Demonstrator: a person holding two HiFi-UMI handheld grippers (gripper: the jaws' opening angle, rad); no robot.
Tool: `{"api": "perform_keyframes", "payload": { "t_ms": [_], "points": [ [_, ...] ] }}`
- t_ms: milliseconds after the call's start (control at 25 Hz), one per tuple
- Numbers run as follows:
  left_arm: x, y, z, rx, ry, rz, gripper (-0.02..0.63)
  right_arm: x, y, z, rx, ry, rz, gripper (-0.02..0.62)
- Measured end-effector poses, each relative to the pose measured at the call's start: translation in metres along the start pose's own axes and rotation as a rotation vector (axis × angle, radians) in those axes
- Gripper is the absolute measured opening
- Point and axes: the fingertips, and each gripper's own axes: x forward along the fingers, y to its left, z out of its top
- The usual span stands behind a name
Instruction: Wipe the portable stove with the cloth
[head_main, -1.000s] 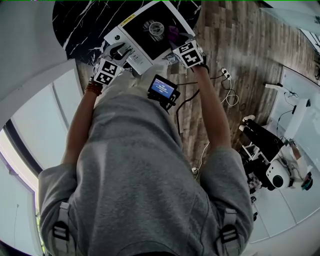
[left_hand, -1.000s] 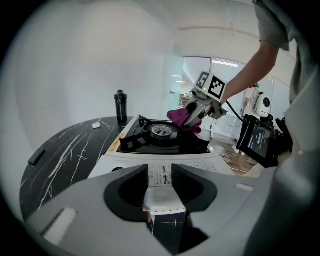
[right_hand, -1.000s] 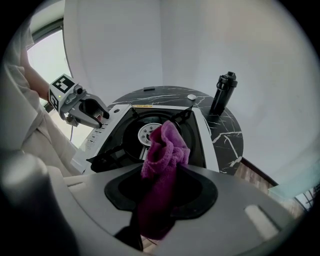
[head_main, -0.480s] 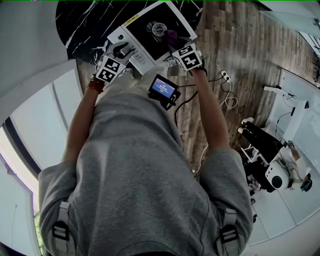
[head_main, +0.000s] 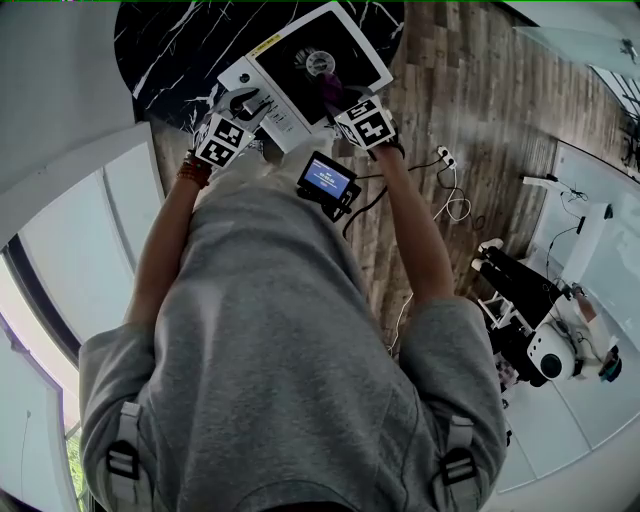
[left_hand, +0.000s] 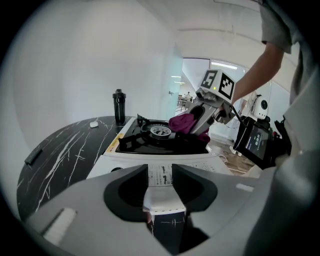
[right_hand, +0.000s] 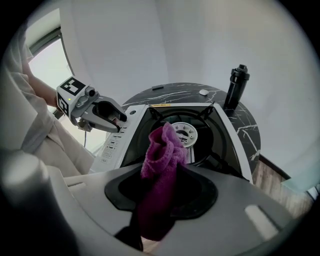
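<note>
Black marble veined with white makes up the table (head_main: 165, 50), the biggest thing before me, and on it sits the portable stove (head_main: 282, 82), a white body with a black top. The stove lies where it lay a second ago.

My left gripper (left_hand: 160, 175) stays clamped on the stove's white front panel, the printed label sitting right between the jaws. It has not shifted.

My right gripper (right_hand: 160, 175) is clenched on the cloth (right_hand: 161, 160), a bunched purple rag standing up out of the jaws. This is what has changed: in the head view the right gripper (head_main: 340, 100) has slid left across the stove top. The cloth (head_main: 330, 88), which sat well to the right of the burner (head_main: 320, 62), is now just beside it on the side nearer me.

A small screen (head_main: 325, 178) hangs at my waist between my arms. A dark bottle (right_hand: 236, 87) stands upright on the table behind the stove.

Seen from the left gripper view, the cloth (left_hand: 184, 122) hangs low over the right part of the black top, but I cannot tell whether it presses on the surface. Its lower end disappears between the right jaws. My own torso fills the lower head view and cuts off the table's near edge.
</note>
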Motion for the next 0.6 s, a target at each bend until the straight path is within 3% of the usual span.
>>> {"api": "perform_keyframes", "payload": {
  "t_ms": [600],
  "points": [
    [0.003, 0.0, -0.007, 0.011, 0.016, 0.002, 0.15, 0.006, 0.013, 0.005, 0.107, -0.024, 0.061, 0.152]
  ]
}}
